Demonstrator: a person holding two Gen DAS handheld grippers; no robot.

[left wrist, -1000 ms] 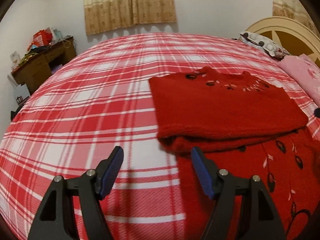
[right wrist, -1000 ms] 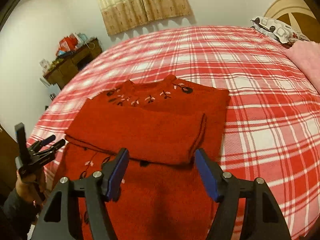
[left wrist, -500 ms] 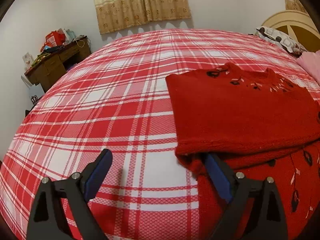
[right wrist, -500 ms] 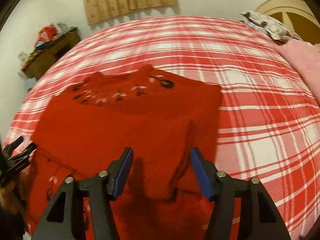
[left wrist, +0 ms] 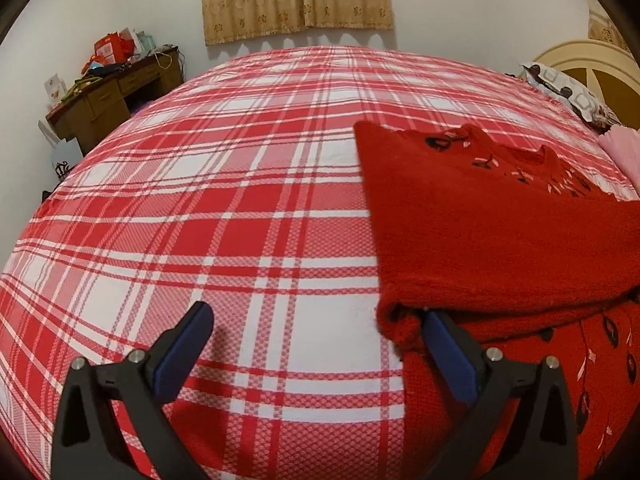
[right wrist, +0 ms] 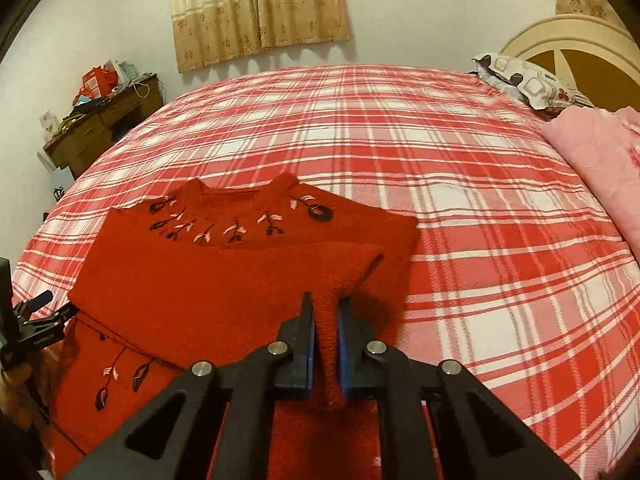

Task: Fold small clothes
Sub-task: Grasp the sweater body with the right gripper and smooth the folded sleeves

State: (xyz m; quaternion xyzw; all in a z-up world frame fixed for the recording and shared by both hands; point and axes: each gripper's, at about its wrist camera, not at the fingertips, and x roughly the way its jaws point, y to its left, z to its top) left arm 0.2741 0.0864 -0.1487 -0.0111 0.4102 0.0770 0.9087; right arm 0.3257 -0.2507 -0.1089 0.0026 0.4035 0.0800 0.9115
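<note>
the red sweater (right wrist: 224, 292) lay on the plaid bedspread (right wrist: 460, 216), its sleeves already folded across the body. it looked a soft, thick knit, limp and a bit heavy, likely to sag unless taken at the doubled folded edges. the right gripper (right wrist: 325, 344) had its fingers pinched on a ridge of that knit at the fold's near corner. the left gripper (left wrist: 316, 352) was opening, fingers spread wide, one blue pad (left wrist: 450, 354) tucked against the sweater's rolled edge, nothing held.
</note>
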